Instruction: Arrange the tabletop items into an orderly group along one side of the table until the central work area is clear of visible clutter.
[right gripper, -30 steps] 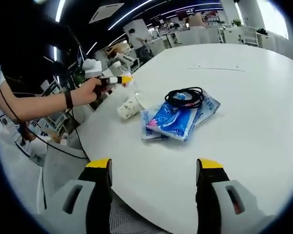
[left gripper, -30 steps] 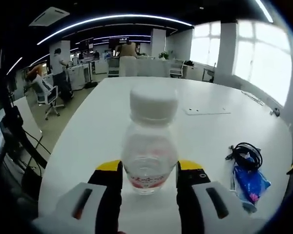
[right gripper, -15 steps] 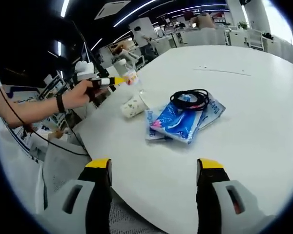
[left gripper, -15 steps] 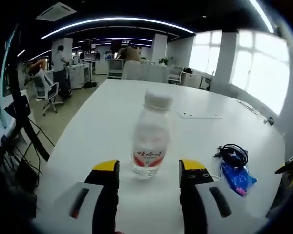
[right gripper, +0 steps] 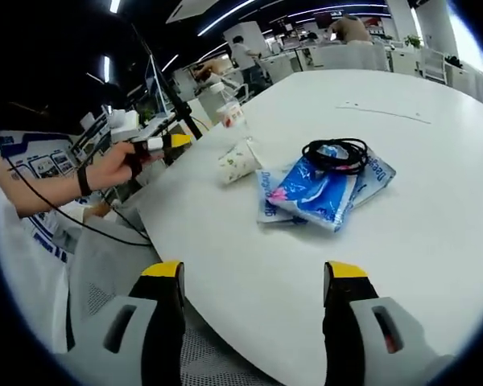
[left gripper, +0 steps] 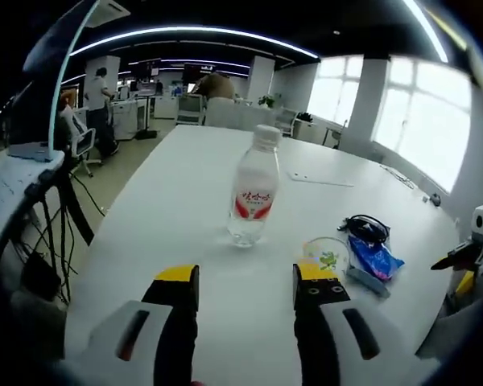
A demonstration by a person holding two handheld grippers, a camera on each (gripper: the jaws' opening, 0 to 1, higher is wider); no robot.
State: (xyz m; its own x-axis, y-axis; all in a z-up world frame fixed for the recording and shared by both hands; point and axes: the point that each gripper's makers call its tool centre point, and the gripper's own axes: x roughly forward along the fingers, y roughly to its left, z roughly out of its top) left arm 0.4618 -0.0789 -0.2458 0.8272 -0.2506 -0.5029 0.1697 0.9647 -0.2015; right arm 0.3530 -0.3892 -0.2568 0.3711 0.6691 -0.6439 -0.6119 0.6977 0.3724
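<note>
released, one bottle (left gripper: pixel 253 186) stands beyond the spread left claw (left gripper: pixel 245 281); right claw (right gripper: pixel 253 281) spread.

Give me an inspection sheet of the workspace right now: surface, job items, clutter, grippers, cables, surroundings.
Surface: white table, mostly bare.
Job's things: water bottle upright near the table edge; paper cup on its side; blue packets stacked.
Clutter: nothing seen beyond these.
Grippers: left gripper open, short of the bottle; right gripper open over the table edge.
Cables: black cable coil on the packets.
Surroundings: open office, desks, chairs, people in the background.
</note>
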